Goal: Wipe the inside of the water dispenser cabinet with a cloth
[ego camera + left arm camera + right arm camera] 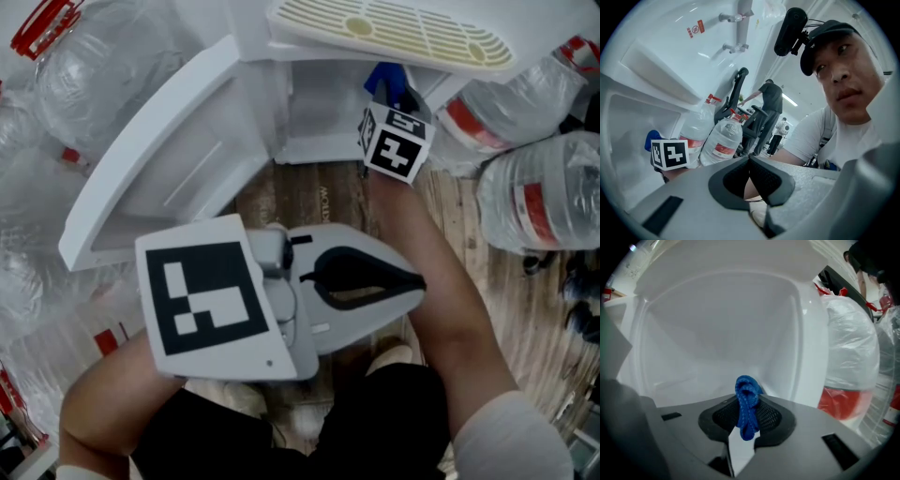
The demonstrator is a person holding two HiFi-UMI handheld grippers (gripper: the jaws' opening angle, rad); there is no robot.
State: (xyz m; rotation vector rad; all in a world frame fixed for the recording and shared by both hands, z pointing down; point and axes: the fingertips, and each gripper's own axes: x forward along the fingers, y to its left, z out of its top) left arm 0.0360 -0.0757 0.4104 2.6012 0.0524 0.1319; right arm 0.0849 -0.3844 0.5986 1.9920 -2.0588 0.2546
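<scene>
The white water dispenser's cabinet (319, 103) stands open on the floor, its door (159, 159) swung out to the left. My right gripper (386, 94) is at the cabinet's mouth, shut on a bunched blue cloth (384, 80). In the right gripper view the cloth (747, 406) sticks up between the jaws of that gripper (746, 416), in front of the bare white inner wall (722, 324). My left gripper (417, 279) hovers low over my lap, jaws shut with nothing in them, away from the cabinet. The left gripper (749, 161) points up toward the person; the cloth (652, 139) shows at far left.
A cream slotted drip tray (394, 33) juts out above the cabinet. Large water bottles (534, 187) crowd the right, and more bottles (103, 56) lie at the left. Wooden floor (328, 197) runs in front of the cabinet. People and chairs (764, 117) are in the background.
</scene>
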